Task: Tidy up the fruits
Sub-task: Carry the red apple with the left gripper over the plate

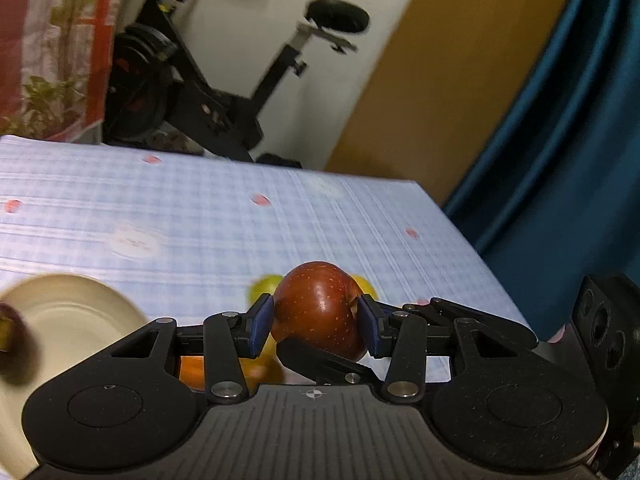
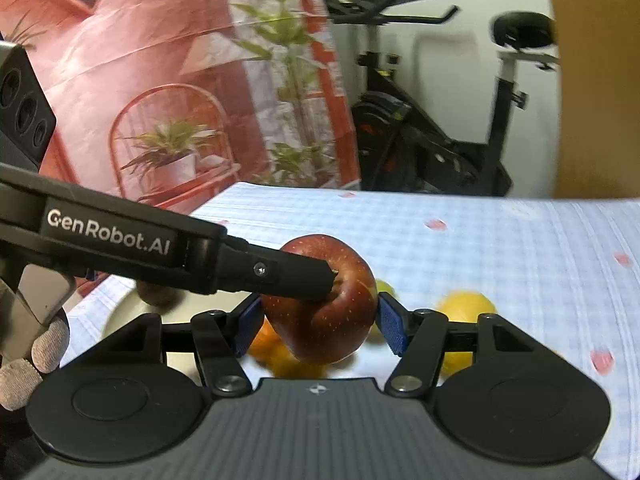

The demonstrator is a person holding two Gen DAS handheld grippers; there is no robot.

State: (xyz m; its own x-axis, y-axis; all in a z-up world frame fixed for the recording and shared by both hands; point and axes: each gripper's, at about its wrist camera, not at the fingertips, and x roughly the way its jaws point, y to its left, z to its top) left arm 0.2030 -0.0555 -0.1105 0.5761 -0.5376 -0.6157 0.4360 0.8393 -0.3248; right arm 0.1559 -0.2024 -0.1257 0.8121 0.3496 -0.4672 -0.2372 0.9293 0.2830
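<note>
A dark red apple (image 1: 320, 296) hangs above the blue checked tablecloth (image 1: 200, 216), gripped from two directions. In the left wrist view my left gripper (image 1: 316, 322) is shut on it, its blue pads pressing the two sides. One black finger of the right gripper (image 1: 320, 360) lies under the apple. In the right wrist view the apple (image 2: 332, 332) sits between the blue pads of my right gripper (image 2: 319, 328), which press on it. The left gripper's finger (image 2: 280, 276) reaches in from the left onto the apple's stem hollow.
A cream bowl (image 1: 68, 312) stands at the left with a brown fruit (image 2: 156, 294) in it. Below the apple lie oranges (image 2: 276, 348), a yellow fruit (image 2: 466, 308) and a greenish one (image 1: 264, 288). An exercise bike (image 1: 192, 92) stands beyond the table's far edge.
</note>
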